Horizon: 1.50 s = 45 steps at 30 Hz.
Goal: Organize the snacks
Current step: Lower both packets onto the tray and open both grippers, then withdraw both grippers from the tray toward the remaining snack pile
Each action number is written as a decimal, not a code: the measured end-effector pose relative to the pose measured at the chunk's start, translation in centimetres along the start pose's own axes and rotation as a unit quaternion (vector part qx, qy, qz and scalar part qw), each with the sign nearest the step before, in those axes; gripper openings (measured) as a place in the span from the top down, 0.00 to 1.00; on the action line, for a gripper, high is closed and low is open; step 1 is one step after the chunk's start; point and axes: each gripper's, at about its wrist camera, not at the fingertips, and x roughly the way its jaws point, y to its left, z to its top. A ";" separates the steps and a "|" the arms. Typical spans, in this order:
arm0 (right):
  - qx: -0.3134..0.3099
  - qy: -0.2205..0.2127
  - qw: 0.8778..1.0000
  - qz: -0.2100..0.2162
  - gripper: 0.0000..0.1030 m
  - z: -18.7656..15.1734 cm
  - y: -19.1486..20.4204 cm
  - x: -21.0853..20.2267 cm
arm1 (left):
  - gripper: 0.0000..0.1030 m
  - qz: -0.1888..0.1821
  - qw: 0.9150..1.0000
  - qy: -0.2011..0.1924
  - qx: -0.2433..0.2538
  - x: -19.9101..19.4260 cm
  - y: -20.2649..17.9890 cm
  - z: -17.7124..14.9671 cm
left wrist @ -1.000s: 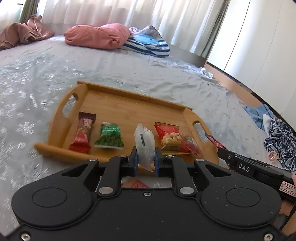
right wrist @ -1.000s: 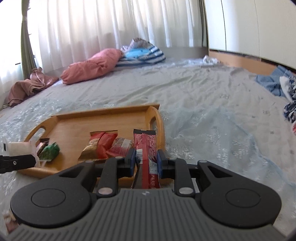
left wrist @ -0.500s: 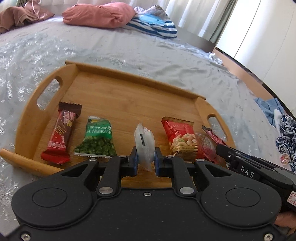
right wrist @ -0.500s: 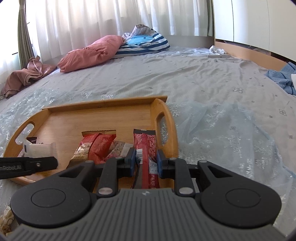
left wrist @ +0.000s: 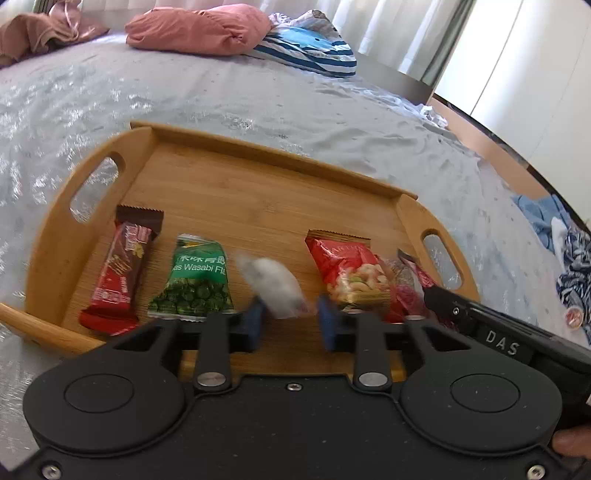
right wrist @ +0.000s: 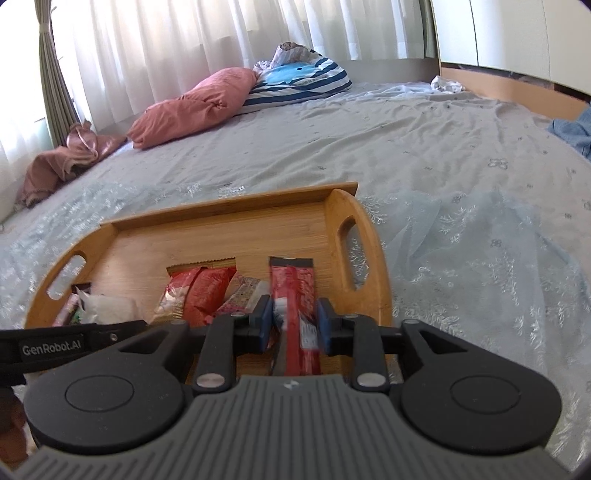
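Observation:
A wooden tray (left wrist: 258,184) lies on the bed and also shows in the right wrist view (right wrist: 229,236). On it lie a red-brown bar (left wrist: 122,266), a green wasabi pea pack (left wrist: 195,280) and a red nut pack (left wrist: 351,266). My left gripper (left wrist: 290,323) is open; a white packet (left wrist: 273,280), blurred, is loose between its fingertips over the tray. My right gripper (right wrist: 293,326) has its jaws slightly apart around a red bar (right wrist: 295,306) at the tray's right end.
The bed has a grey-blue cover (right wrist: 443,166). A pink pillow (left wrist: 199,26) and a striped cushion (left wrist: 306,48) lie at the far end. Clothes (left wrist: 569,251) lie at the right. White wardrobe doors (left wrist: 535,74) stand beyond the bed's right edge.
Both grippers moved closer over the tray. My left gripper opened and let go of the white packet, which tips left. My right gripper's jaws have eased apart around the red bar.

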 end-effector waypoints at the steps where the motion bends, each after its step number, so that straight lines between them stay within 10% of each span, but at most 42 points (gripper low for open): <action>1: 0.002 -0.001 1.000 0.004 0.47 -0.1 -0.1 -0.2 | 0.51 0.002 1.000 -0.002 0.004 -0.3 0.0 0.0; 6: -0.006 -0.013 1.000 0.016 0.40 -0.3 -0.2 -1.3 | 0.11 -0.010 1.000 -0.017 -0.002 -2.5 0.1 -0.7; 27: -0.088 -0.066 0.992 0.057 0.00 -6.5 0.0 -11.4 | 0.01 0.008 0.994 -0.094 0.061 -14.9 1.2 -8.2; 45: -0.108 -0.051 0.993 0.025 0.00 -12.5 0.3 -11.4 | 0.00 0.020 0.991 -0.078 0.110 -14.3 1.3 -14.5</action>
